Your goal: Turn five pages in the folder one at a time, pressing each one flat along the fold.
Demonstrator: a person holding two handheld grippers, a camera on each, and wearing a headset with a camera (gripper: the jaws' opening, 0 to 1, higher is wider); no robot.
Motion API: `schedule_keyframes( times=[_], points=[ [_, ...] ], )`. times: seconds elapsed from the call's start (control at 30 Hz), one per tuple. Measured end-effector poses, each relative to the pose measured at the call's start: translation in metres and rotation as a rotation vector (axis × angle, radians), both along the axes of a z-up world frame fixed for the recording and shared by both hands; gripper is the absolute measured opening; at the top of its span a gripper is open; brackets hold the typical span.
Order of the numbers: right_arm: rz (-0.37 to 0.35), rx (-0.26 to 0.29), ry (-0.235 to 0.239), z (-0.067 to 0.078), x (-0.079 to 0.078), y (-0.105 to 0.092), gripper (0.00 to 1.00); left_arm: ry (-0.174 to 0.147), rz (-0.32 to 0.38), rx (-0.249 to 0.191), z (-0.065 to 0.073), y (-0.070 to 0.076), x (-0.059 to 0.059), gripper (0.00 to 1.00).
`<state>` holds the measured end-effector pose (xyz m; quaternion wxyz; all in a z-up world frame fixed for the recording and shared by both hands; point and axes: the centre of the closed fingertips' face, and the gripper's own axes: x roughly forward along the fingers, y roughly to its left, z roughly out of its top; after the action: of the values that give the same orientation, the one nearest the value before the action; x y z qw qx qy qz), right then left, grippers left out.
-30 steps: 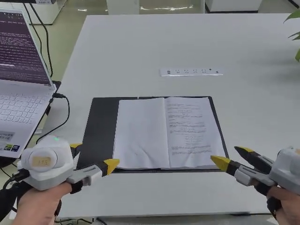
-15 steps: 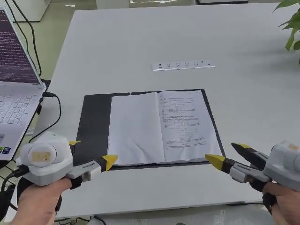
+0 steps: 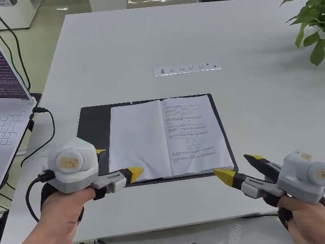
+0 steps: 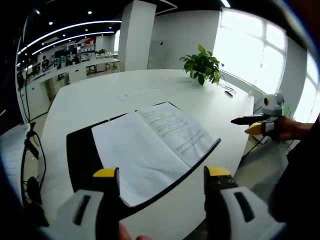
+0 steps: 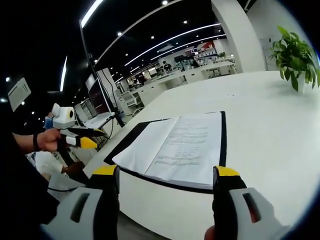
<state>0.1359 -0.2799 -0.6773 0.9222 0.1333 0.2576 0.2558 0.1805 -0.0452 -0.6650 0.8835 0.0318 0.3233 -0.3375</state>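
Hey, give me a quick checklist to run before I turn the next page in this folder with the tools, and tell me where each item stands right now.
1. Folder open and flat on the table: ok.
2. Right tool open, nothing held: ok.
3. Left tool open, nothing held: ok.
4. Right tool touching the right page: not ok; it sits off the near right corner and looks apart from it.
5. A single sheet can be lifted alone at that corner: cannot tell.
6. Fold has nothing lying on it: ok.
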Motion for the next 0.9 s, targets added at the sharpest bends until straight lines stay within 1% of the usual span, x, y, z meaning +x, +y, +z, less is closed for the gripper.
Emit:
schedule_keyframes(
  times=[0.1, 0.13, 0.17, 0.2, 0.27, 0.33, 0.37, 0.43, 0.5, 0.57, 0.67, 0.8, 0.9],
  points=[
    [0.006, 0.003, 0.005, -0.001, -0.003, 0.001, 0.76, 0.008, -0.05, 0.014, -0.005, -0.019, -0.001, 0.68],
    [0.008, 0.004, 0.004, -0.002, -0.004, 0.001, 0.77, 0.008, -0.061, 0.016, -0.006, -0.024, -0.001, 0.68],
    [0.009, 0.006, 0.005, -0.003, -0.005, 0.001, 0.77, 0.012, -0.08, 0.015, -0.008, -0.032, -0.002, 0.68],
    [0.013, 0.011, 0.013, -0.005, -0.007, 0.002, 0.77, 0.015, -0.095, 0.013, -0.009, -0.039, -0.002, 0.68],
    [0.015, 0.005, 0.023, -0.008, -0.007, 0.001, 0.77, 0.035, -0.127, 0.009, -0.016, -0.053, -0.004, 0.69],
    [0.012, 0.011, 0.015, -0.006, -0.006, 0.001, 0.76, 0.041, -0.155, 0.019, -0.02, -0.063, -0.005, 0.68],
    [0.009, 0.014, 0.013, -0.005, -0.005, 0.001, 0.76, 0.045, -0.167, 0.021, -0.022, -0.069, -0.007, 0.68],
    [0.011, 0.021, 0.02, -0.007, -0.007, 0.003, 0.77, 0.053, -0.198, 0.021, -0.024, -0.085, -0.008, 0.68],
    [0.024, 0.01, 0.029, -0.01, -0.01, 0.005, 0.77, 0.055, -0.214, 0.026, -0.026, -0.096, -0.007, 0.68],
    [0.027, -0.002, 0.024, -0.01, -0.009, 0.005, 0.78, 0.057, -0.23, 0.032, -0.028, -0.107, -0.005, 0.67],
    [0.026, -0.003, 0.023, -0.011, -0.009, 0.005, 0.78, 0.065, -0.249, 0.036, -0.032, -0.125, -0.001, 0.66],
    [0.005, 0.023, 0.006, -0.006, -0.008, 0.0, 0.78, 0.069, -0.283, 0.049, -0.036, -0.145, 0.003, 0.66],
    [-0.019, 0.047, -0.002, -0.004, -0.006, -0.004, 0.78, 0.069, -0.309, 0.055, -0.04, -0.163, 0.011, 0.66]
  ],
)
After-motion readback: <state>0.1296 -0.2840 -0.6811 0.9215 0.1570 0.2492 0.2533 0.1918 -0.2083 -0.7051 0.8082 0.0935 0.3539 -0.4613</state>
